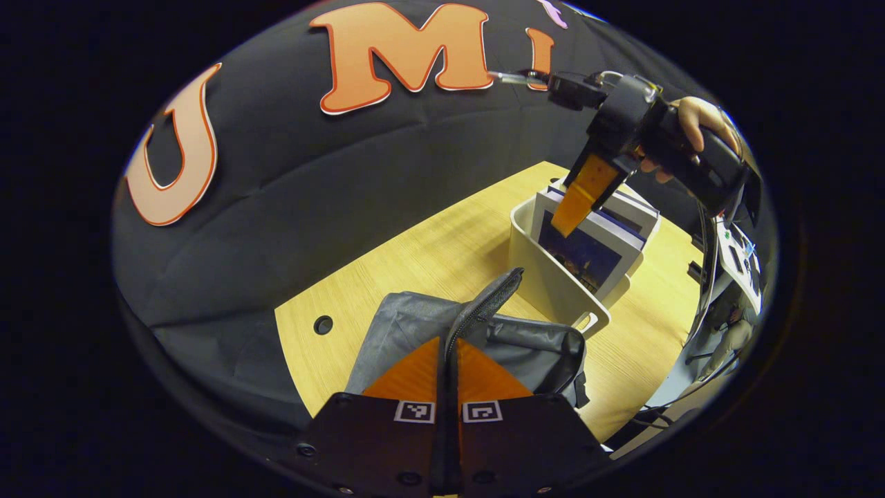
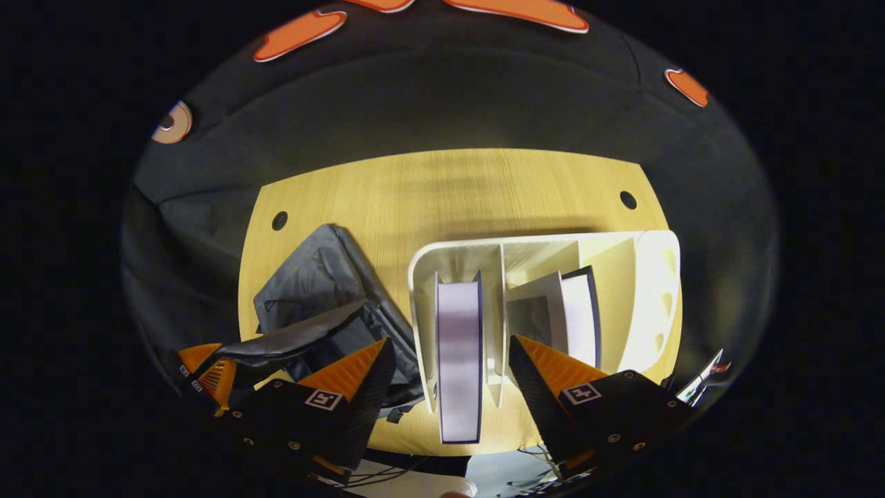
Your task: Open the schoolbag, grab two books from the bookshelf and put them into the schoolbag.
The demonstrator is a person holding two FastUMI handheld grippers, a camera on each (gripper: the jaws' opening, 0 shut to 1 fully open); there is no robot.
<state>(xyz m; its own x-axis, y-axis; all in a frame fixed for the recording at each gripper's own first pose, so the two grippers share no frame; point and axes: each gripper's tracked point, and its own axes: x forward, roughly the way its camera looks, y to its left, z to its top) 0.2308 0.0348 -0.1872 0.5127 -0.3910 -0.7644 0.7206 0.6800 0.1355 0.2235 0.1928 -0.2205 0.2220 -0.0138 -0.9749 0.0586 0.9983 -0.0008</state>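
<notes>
The grey schoolbag lies on the wooden table, and my left gripper is shut on its zippered flap, holding it up. Beside the bag stands a white bookshelf with upright books. My right gripper, held by a hand, hangs over those books. In the right gripper view, my right gripper is open, its fingers on either side of a white-edged book in the left compartment of the bookshelf. Another book leans in the middle compartment. The left gripper holds the bag at lower left.
The table ends at the black cloth wall behind it. Round cable holes sit near its back corners. Cables and a stand are off the right edge. The bookshelf's right compartment holds nothing.
</notes>
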